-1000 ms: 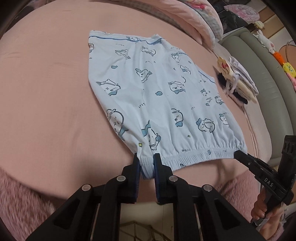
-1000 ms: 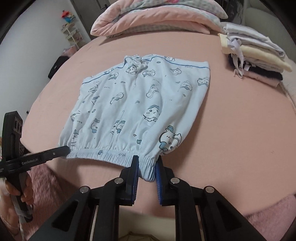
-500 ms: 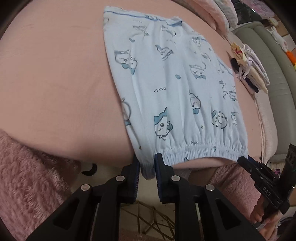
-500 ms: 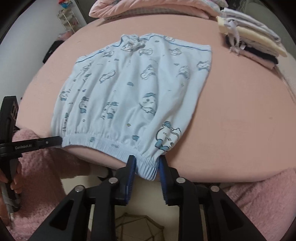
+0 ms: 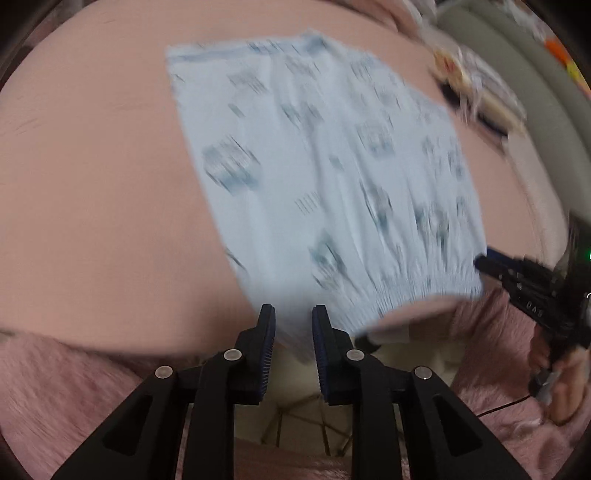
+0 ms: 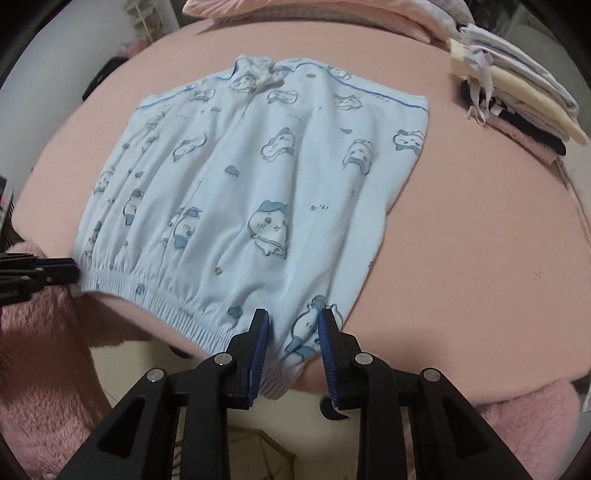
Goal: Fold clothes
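A light blue garment with cartoon prints (image 6: 258, 177) lies flat on the pink bed (image 6: 480, 240), its elastic waistband hanging over the near edge. My right gripper (image 6: 293, 325) is open, its fingers either side of the waistband's right corner. My left gripper (image 5: 293, 321) has its fingers slightly apart around the waistband's left corner (image 5: 295, 339); the left view is blurred and the garment (image 5: 325, 166) shows smeared. Each gripper shows at the other view's edge: the right one in the left view (image 5: 487, 262), the left one in the right view (image 6: 70, 273).
A stack of folded clothes (image 6: 517, 99) sits at the bed's far right. Pink pillows (image 6: 332, 11) lie at the far end. A fluffy pink sleeve (image 6: 44, 350) is near the front edge. A grey-green sofa (image 5: 535, 92) stands right of the bed.
Both grippers pulled the waistband toward the near edge of the bed, dragging the garment closer. The right jaws have opened wider; the left jaws have parted a little.
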`<move>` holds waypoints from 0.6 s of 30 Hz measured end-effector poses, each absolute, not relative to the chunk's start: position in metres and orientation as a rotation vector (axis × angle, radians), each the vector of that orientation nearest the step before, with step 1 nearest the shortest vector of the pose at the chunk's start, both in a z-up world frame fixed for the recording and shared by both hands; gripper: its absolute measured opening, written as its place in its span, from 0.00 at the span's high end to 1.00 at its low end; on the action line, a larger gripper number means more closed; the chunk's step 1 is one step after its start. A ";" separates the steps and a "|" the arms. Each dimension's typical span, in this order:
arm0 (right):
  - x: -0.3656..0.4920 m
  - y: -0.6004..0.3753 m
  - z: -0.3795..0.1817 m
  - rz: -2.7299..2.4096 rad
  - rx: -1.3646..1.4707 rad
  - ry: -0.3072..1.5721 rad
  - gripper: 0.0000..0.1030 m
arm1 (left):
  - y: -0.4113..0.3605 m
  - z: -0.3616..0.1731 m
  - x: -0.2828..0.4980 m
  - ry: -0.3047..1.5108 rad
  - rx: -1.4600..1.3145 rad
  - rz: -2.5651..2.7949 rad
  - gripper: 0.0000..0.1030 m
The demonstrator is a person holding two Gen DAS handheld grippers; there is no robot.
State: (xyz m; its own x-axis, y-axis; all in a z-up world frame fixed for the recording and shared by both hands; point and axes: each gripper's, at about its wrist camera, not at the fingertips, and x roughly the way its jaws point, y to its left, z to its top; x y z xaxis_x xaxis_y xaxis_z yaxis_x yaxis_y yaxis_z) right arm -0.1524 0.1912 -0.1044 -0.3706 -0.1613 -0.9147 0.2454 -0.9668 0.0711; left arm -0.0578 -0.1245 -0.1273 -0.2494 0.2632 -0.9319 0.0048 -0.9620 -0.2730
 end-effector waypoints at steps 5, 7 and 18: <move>-0.214 0.178 -0.065 -2.479 1.426 0.143 0.74 | -0.169 -0.118 -0.159 -0.338 -1.766 2.541 0.82; -0.247 0.159 -0.053 -2.514 1.359 0.200 0.74 | -0.177 -0.130 -0.200 -0.388 -1.773 2.576 0.82; -0.414 0.069 -0.114 -2.415 1.434 0.329 0.63 | -0.208 -0.185 -0.287 -0.584 -1.687 2.574 0.81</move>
State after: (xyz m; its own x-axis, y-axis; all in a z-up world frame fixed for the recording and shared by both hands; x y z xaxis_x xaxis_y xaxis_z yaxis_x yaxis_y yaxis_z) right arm -0.4138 0.0686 -0.1135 -0.4497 -0.1485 -0.8807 0.3784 -0.9249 -0.0373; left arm -0.2866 -0.2082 -0.1848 -0.4202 0.2081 -0.8833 0.1933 -0.9305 -0.3111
